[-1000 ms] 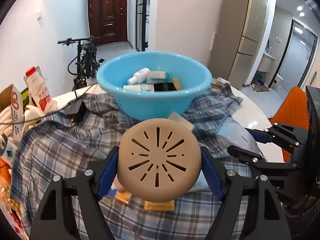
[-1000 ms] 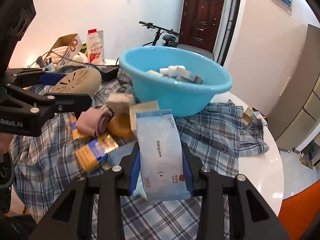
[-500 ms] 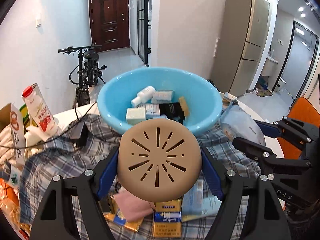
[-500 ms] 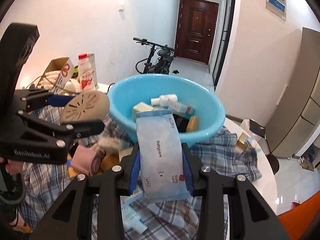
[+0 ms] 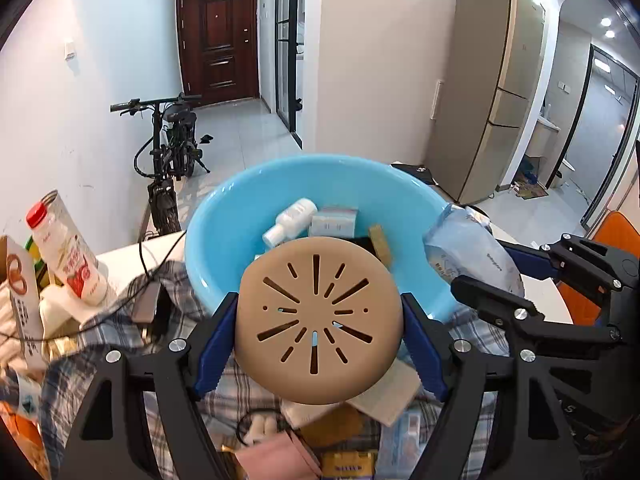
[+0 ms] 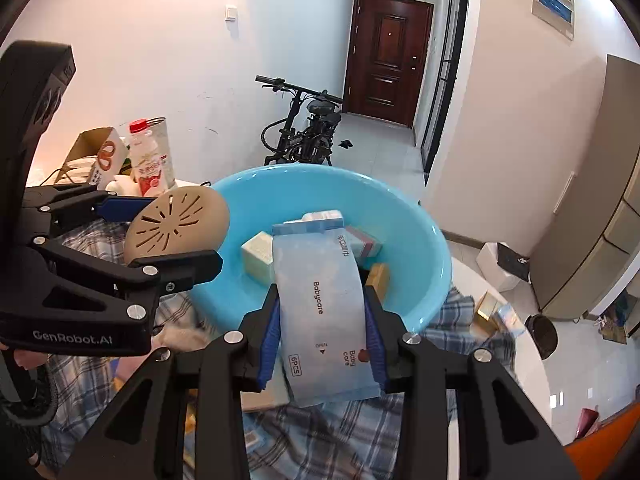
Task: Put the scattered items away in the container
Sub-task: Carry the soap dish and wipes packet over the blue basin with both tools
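1. Both grippers have been carried up and toward the basin (image 5: 224,240) since a second ago; back then the basin sat well ahead of them, now its near rim is right under the held stuff.
2. Left gripper (image 5: 318,330) is clamped on the tan disc (image 5: 318,328), a round slotted lid-looking thing, pinched edge to edge by the blue pads. It is held just above the near rim, not yet fully over the bowl.
3. Right gripper (image 6: 322,320) is closed on the wipes pack (image 6: 324,300), a pale blue soft pouch, squeezed at the sides. The top half of the pack is already poking over the rim, seen in the right wrist view.
4. Done so far: a white bottle (image 5: 290,220), a few small boxes and a dark item are already sitting in the basin.
5. Left to do: both held things are not dropped yet, so probably two releases are coming once they're properly over the bowl.
6. More clutter is left on the plaid cloth (image 5: 120,340) under the grippers: a pink item (image 5: 276,456), a yellow packet (image 5: 348,466), some flat cards or boxes. Exactly how many can't be told, the grippers cover a lot.
7. So roughly mid-task is the guess, several more trips look needed.
8. Milk bottle (image 5: 64,248) and carton at the table's left edge may or may not count as scattered items, hard to say.
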### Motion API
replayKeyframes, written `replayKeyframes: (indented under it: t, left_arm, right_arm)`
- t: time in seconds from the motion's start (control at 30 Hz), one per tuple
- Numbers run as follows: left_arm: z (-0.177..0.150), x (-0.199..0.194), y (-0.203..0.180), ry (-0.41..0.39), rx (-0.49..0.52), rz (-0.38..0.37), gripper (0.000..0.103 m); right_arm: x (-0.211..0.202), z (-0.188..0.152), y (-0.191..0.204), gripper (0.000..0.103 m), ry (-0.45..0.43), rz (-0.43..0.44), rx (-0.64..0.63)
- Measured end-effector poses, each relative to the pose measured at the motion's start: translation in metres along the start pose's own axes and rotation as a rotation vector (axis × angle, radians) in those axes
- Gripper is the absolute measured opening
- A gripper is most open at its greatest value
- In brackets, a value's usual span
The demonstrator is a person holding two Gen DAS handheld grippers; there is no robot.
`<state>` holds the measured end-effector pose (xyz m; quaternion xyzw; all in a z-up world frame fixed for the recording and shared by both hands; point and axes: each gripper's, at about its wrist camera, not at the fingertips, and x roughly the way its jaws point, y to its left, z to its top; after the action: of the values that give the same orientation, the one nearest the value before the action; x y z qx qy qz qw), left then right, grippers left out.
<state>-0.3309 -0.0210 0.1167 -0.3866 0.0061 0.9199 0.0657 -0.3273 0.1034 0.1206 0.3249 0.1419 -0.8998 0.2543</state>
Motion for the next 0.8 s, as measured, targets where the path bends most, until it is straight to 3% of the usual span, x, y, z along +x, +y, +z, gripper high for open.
replayKeyframes:
  t: [0.4,0.5,0.6,0.8]
  left_arm:
    - [0.04,0.047,0.02,0.008,-0.045,0.018,0.079]
    - [0.044,0.068,0.025,0.033,-0.056,0.032,0.079]
    - [0.046,0.086,0.032,0.062,-0.083,-0.019,0.079]
    - [0.05,0.102,0.042,0.042,-0.109,0.002,0.079]
  right_arm:
    - [0.039,0.035,-0.043,0.036,-0.044,-0.024,0.128]
    - [0.059,0.042,-0.052,0.036,-0.022,-0.042,0.142]
    - [0.073,0.046,-0.058,0.036,-0.013,-0.045,0.159]
    - [0.087,0.047,-0.068,0.036,-0.033,-0.043,0.208]
